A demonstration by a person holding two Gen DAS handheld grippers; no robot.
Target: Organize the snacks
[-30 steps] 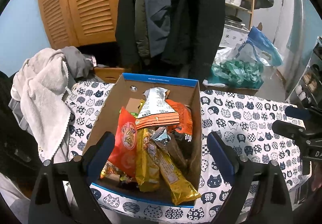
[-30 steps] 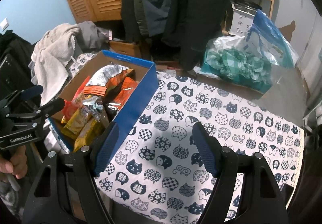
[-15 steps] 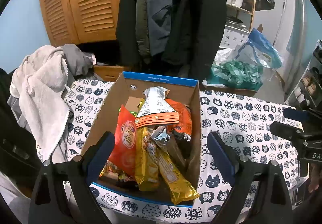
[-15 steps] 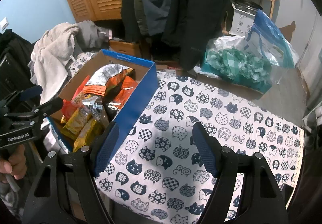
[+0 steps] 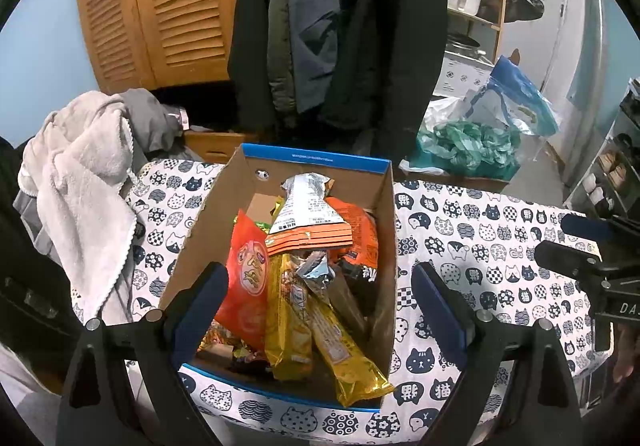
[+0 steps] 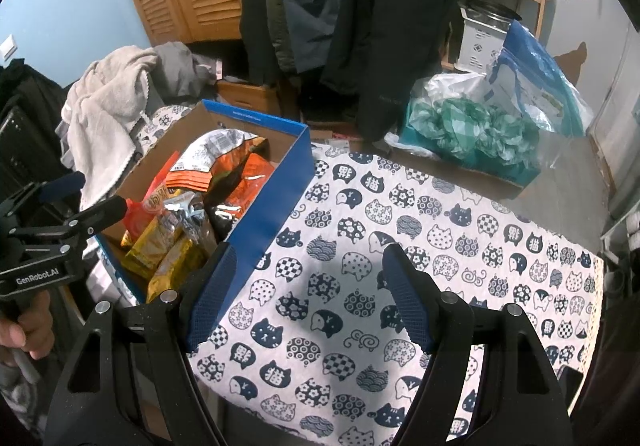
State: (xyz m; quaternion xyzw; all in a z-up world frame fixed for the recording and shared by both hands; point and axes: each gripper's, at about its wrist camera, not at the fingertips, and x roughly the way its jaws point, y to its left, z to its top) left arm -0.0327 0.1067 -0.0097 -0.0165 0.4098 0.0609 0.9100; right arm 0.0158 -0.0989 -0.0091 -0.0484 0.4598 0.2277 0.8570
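A blue-edged cardboard box [image 5: 316,157] stands on the cat-print tablecloth [image 5: 480,246] and holds several snack packs: a silver-and-orange bag [image 5: 308,213], a red bag [image 5: 246,278] and yellow bars [image 5: 340,350]. The box also shows in the right wrist view [image 6: 276,197]. My left gripper [image 5: 320,310] is open and empty, hovering above the box's near end. My right gripper [image 6: 308,294] is open and empty above the cloth, just right of the box. The right gripper also shows at the right edge of the left wrist view [image 5: 580,258].
A pale towel [image 5: 80,181] hangs at the table's left end. A bag of green cloth [image 6: 472,133] and a blue plastic bag [image 6: 536,77] sit behind the table. Dark coats [image 5: 340,25] and a louvred wooden cabinet [image 5: 160,5] stand behind.
Both grippers stay open and almost still. The left wrist view has shifted slightly, so the box sits a little lower and closer.
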